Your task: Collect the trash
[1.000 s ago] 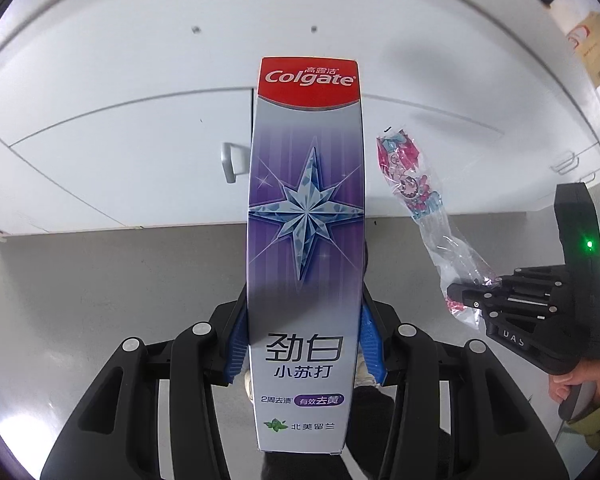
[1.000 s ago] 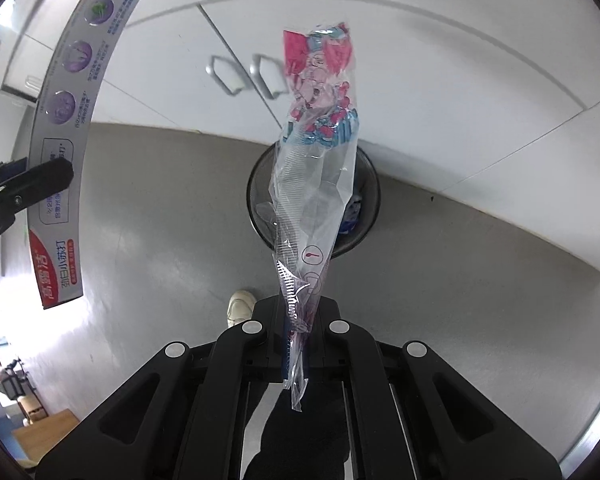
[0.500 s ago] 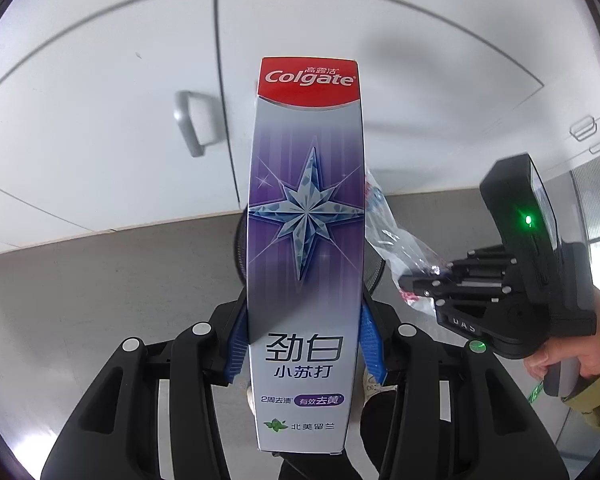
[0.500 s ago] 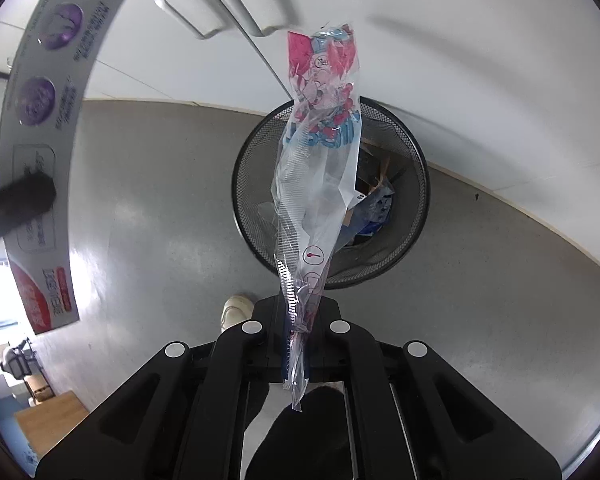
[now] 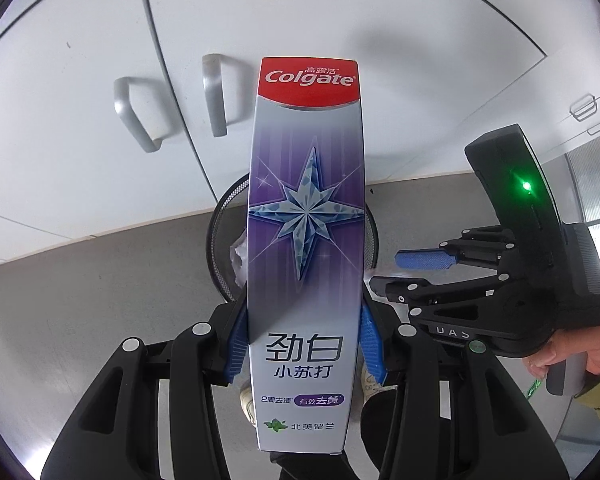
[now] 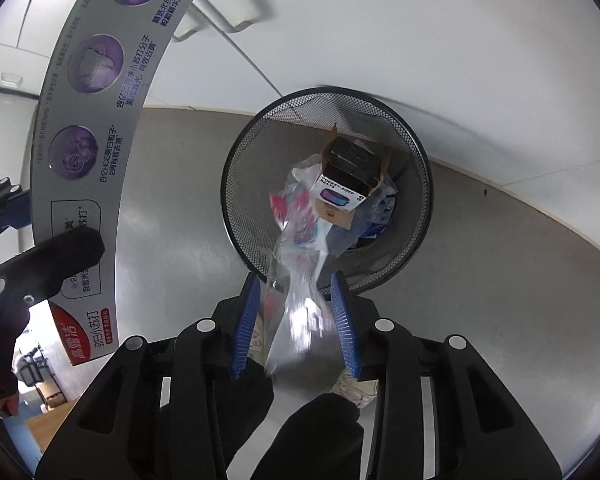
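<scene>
Both grippers now hang lower over the black mesh wastebasket (image 6: 414,160) than a second ago, and the clear plastic wrapper (image 6: 296,264), pinched tight before, has come loose. In the right wrist view, the right gripper (image 6: 296,320) points steeply down at the basket; its jaws are opening, and its blue pads (image 6: 245,320) stand apart on either side of the wrapper without pressing it. Blurred, the wrapper, with pink and blue print, lies between the pads, its upper end reaching over the basket's near rim at six o'clock.

Inside the basket, an opened brown cardboard box (image 6: 346,178) with a dark printed face sits toward twelve o'clock. Crumpled clear plastic lies at its nine o'clock side, and blue packaging (image 6: 380,210) at about four o'clock. Grey floor (image 6: 500,280) surrounds the basket, which stands close against white cabinet doors (image 5: 80,160) with grey handles (image 5: 216,92).

In the left wrist view, the left gripper (image 5: 304,344) is clamped on a tall Colgate toothpaste box (image 5: 306,220), its blue pads pressing the box's lower sides at nine and three o'clock. This box stands upright along the fingers and hides most of the basket behind it. At three o'clock the right gripper appears from the side, fingers parted, held by a hand (image 5: 572,356).
</scene>
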### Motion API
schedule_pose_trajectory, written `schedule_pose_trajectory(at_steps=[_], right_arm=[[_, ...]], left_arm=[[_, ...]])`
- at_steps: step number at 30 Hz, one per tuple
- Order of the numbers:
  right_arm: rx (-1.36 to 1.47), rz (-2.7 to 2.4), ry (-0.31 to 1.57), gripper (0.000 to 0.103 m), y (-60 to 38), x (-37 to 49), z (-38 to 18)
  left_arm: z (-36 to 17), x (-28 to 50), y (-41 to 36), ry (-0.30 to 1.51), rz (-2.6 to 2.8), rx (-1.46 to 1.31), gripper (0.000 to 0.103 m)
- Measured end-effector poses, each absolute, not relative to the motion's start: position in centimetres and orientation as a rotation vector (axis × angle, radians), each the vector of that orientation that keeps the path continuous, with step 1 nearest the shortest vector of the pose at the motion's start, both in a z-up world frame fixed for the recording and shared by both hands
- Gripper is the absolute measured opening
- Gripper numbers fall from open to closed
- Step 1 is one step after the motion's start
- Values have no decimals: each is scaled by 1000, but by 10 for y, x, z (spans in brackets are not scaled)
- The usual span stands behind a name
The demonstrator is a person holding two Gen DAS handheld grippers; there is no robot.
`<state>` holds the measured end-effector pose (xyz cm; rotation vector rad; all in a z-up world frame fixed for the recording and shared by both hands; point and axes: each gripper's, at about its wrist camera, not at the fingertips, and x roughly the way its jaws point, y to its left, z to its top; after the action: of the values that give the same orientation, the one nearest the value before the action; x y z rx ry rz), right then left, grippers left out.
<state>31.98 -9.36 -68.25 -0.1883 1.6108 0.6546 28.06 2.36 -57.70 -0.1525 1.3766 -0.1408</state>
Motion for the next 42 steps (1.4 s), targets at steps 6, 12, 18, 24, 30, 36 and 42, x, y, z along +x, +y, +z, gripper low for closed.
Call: schedule_pose_trajectory(at_steps=[6,12,18,24,30,36,42], right_arm=[[-160,659,1589,52,-100,334,-678],[-154,623,1588,57,-113,345,-677],[-156,596,1586,59,-127,350,-679],[-167,602,1572,63,-135,350,-665],[-194,618,1535,66,-138,342,-628],[-202,633,1490,72,-147,331,-568],[-240,636,1406,76,-163,315,-477]], left_arm=[[-577,279,26,1379,-120,-153,46],[-584,294,12,1434,-129,-167,48],[-579,295,12,1442,-111,-173,55],[-569,291,14,1444,-73,-181,55],[-538,279,17,1436,-43,-182,55],[-489,260,13,1420,10,-202,57],[-417,238,-7,1383,38,-161,61]])
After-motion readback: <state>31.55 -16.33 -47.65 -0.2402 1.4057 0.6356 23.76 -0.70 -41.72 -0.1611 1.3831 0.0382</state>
